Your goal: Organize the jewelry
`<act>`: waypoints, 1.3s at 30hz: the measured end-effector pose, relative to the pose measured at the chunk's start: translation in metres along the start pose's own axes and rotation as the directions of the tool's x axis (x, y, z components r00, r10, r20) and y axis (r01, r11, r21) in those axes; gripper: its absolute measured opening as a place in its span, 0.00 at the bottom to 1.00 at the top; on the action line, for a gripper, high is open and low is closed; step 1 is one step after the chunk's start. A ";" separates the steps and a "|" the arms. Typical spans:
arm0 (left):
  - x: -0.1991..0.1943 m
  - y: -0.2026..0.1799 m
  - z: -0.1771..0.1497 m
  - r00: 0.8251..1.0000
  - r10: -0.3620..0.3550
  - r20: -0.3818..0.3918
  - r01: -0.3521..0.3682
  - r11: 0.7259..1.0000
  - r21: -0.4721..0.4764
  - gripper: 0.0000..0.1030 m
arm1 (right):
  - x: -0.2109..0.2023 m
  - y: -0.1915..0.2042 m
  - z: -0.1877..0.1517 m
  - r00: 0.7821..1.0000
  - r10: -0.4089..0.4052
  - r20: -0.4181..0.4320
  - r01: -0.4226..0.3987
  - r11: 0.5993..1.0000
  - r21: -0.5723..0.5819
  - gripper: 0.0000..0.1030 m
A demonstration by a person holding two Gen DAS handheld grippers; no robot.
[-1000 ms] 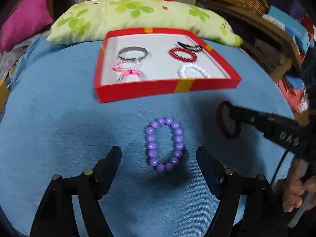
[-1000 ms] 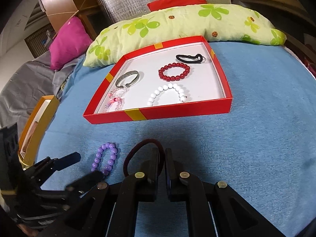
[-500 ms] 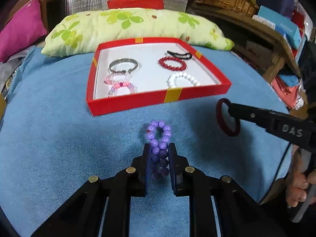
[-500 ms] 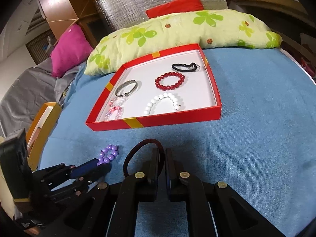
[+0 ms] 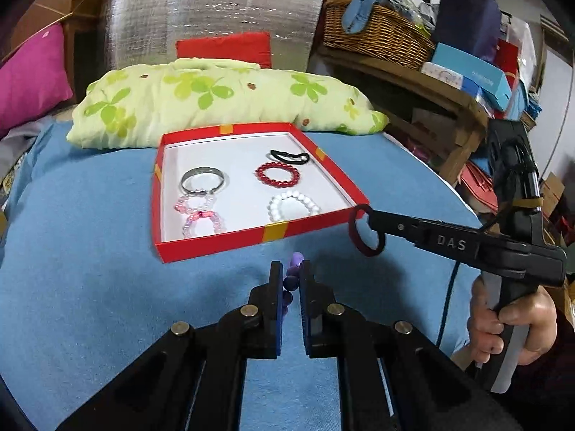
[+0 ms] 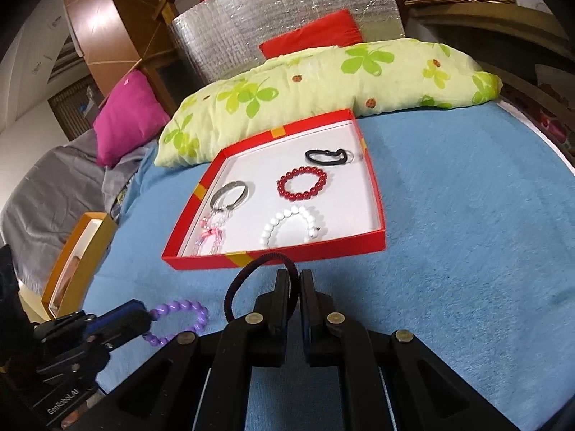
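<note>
gripping the purple bead bracelet point(image 5: 291, 280), left gripper point(image 5: 291, 269); right gripper point(image 6: 294, 280) clamped on dark hair tie point(image 6: 251, 280).

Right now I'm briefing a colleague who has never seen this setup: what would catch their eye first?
Probably the red tray on the blue cloth, its white floor holding five pieces of jewelry. In front of it, the left gripper pinches a purple bead bracelet and the right gripper a dark red hair tie, both off the cloth. Behind lies a clover-print pillow.
</note>
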State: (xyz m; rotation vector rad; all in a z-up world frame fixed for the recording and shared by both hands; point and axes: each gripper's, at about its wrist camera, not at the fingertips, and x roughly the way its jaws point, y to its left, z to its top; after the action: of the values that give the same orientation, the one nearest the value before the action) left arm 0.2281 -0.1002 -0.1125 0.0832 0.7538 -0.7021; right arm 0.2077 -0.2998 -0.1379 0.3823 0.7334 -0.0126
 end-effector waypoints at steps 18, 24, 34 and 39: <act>0.001 0.010 0.051 0.987 0.057 0.152 -0.053 0.998 -0.028 0.09 | -0.001 -0.014 0.037 0.996 -0.033 0.087 0.030 0.999 0.037 0.06; 0.042 0.019 0.079 0.988 0.068 0.136 -0.058 0.995 -0.079 0.09 | 0.029 -0.023 0.056 0.999 -0.010 0.047 0.005 0.995 0.097 0.06; 0.113 0.035 0.088 0.997 0.076 0.009 -0.074 0.989 -0.124 0.09 | 0.081 -0.037 0.078 0.999 0.017 -0.039 -0.010 0.987 0.160 0.07; 0.127 0.038 0.086 0.994 0.100 -0.033 -0.104 0.988 -0.113 0.09 | 0.095 -0.044 0.081 0.998 0.002 -0.057 0.008 0.984 0.176 0.07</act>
State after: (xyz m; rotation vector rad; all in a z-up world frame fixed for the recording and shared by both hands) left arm 0.3683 -0.1684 -0.1388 0.0264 0.8088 -0.5600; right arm 0.3250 -0.3567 -0.1605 0.5522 0.7917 -0.0702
